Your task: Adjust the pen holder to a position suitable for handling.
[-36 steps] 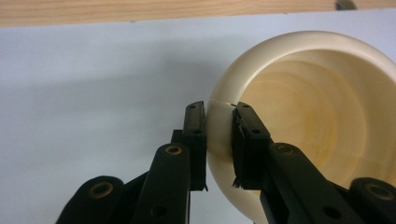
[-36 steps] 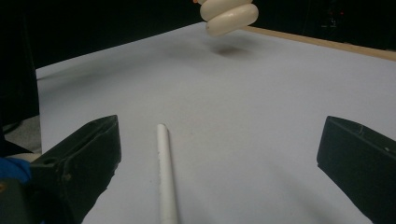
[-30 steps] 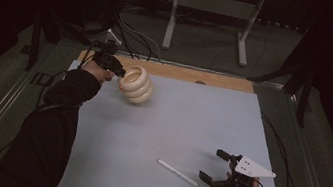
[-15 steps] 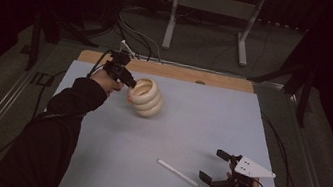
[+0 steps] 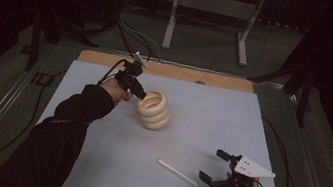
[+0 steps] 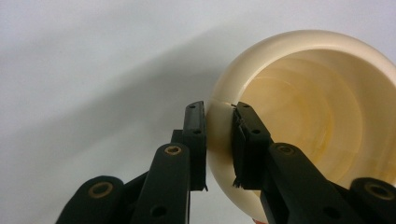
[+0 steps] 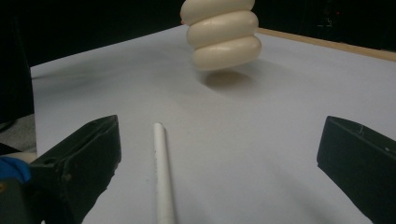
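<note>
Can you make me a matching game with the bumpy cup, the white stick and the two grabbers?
Things:
1. cream ribbed cup
2. white stick
3. left gripper
4. right gripper

States:
A. jaws wide apart, holding nothing
B. lifted off the table, tilted
C. lying flat on the table
D. pinching a rim

Pairs: 1-B, 2-C, 3-D, 4-A
</note>
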The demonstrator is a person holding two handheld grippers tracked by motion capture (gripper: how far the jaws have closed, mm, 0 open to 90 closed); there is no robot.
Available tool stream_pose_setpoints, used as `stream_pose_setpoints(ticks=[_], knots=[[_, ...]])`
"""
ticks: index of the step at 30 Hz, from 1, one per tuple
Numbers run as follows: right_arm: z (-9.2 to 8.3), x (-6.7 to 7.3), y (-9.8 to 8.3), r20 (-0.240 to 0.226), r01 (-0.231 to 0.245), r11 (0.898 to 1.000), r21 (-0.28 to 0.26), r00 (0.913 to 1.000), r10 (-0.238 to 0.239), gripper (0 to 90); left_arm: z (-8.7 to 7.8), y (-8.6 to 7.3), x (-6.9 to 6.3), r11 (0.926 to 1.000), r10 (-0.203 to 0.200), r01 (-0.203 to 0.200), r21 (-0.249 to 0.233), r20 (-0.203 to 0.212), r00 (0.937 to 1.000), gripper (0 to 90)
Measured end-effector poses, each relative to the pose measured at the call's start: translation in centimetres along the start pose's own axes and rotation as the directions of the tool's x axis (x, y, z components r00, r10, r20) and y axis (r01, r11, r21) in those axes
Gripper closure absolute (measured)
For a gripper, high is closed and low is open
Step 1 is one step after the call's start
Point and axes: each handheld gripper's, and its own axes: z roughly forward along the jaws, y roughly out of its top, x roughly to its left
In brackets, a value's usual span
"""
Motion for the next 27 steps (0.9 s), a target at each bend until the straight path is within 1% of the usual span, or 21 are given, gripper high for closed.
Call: stream_pose_setpoints(ticks=[8, 10, 12, 15, 17, 19, 20, 21, 23, 25, 27], knots=[[0.0, 0.0, 0.0, -0.002, -0.002, 1.0, 0.003, 1.0, 0.002, 0.0, 1.4, 0.0, -1.1, 0.9988, 0.008, -0.007, 0.049, -0.021, 0.9997, 78.1], [0.0, 0.0, 0.0, -0.001, 0.0, 1.0, 0.003, 1.0, 0.0, 0.0, 1.5, 0.1, -1.4, 0.9986, 0.008, -0.007, 0.051, -0.021, 0.9997, 77.7], [0.1, 0.0, 0.0, 0.0, -0.001, 1.0, 0.004, 1.0, 0.001, 0.0, 1.5, 0.2, -1.8, 0.9983, 0.017, -0.015, 0.057, -0.029, 0.9994, 77.5], [0.1, 0.0, 0.0, -0.001, 0.001, 1.0, 0.006, 1.0, -0.001, 0.0, 1.5, 0.3, -2.5, 0.9974, 0.025, -0.023, 0.069, -0.025, 0.9994, 76.0], [0.1, 0.1, 0.0, 0.0, 0.002, 1.0, 0.007, 1.0, -0.002, 0.0, 1.6, 0.4, -3.1, 0.9968, 0.031, -0.03, 0.073, -0.009, 0.9995, 74.1], [0.1, 0.1, 0.0, 0.0, 0.002, 1.0, 0.007, 1.0, -0.002, 0.0, 1.8, 0.4, -3.6, 0.997, 0.037, -0.037, 0.067, 0.01, 0.9993, 72.1], [0.1, 0.1, 0.0, 0.0, 0.002, 1.0, 0.006, 1.0, -0.002, 0.0, 1.8, 0.5, -3.8, 0.9971, 0.036, -0.036, 0.066, 0.011, 0.9993, 71.0], [0.1, 0.1, 0.0, 0.001, 0.002, 1.0, 0.007, 1.0, -0.002, 0.0, 1.9, 0.5, -4.0, 0.997, 0.04, -0.041, 0.065, 0.015, 0.9991, 67.7], [0.0, 0.1, 0.0, 0.002, 0.003, 1.0, 0.007, 1.0, -0.003, 0.0, 1.8, 0.5, -4.1, 0.9973, 0.041, -0.043, 0.059, 0.03, 0.9987, 61.0], [0.0, 0.1, 0.0, 0.001, 0.002, 1.0, 0.008, 1.0, -0.002, 0.0, 1.6, 0.5, -4.0, 0.9985, 0.032, -0.034, 0.044, 0.054, 0.9981, 56.3], [0.0, 0.0, 0.0, 0.001, 0.002, 1.0, 0.01, 1.0, -0.002, 0.0, 1.3, 0.5, -3.8, 0.9992, 0.027, -0.029, 0.029, 0.068, 0.9973, 54.2]])
